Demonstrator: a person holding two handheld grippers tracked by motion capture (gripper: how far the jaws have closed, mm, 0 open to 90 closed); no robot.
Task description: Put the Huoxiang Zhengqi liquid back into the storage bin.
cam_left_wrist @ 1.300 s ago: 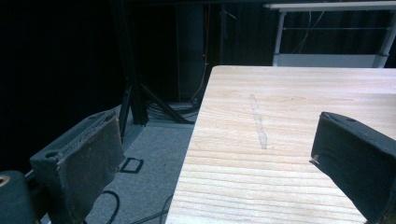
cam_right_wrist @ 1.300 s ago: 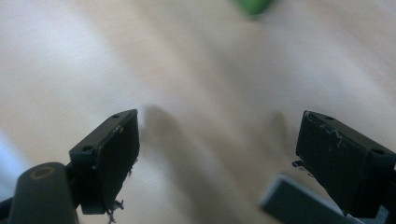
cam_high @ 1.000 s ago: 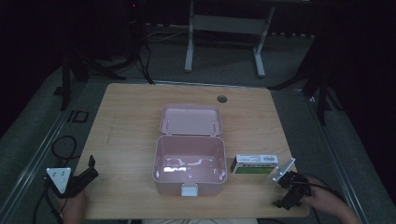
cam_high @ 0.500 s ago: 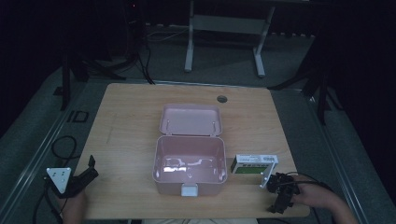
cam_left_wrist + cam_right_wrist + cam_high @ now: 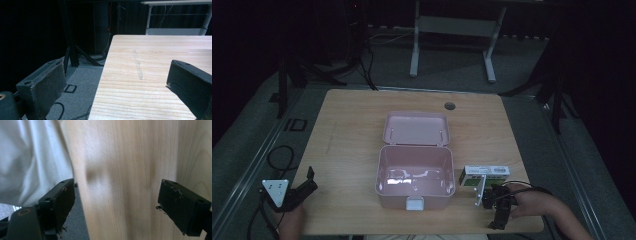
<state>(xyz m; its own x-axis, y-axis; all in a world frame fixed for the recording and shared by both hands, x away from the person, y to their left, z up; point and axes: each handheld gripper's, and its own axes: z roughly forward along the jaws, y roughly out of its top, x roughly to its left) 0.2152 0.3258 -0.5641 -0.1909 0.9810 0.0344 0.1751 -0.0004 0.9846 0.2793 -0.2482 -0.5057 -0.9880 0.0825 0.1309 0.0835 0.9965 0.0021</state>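
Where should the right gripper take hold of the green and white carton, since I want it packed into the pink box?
The green and white carton lies flat beside the open pink box, its long sides running left to right. Probably best: come from above and close the jaws across its short width, near the middle. The right gripper, jaws wide open, sits just in front of it.

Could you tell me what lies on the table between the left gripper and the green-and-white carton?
In the high view, the open pink box sits between the left gripper and the carton.
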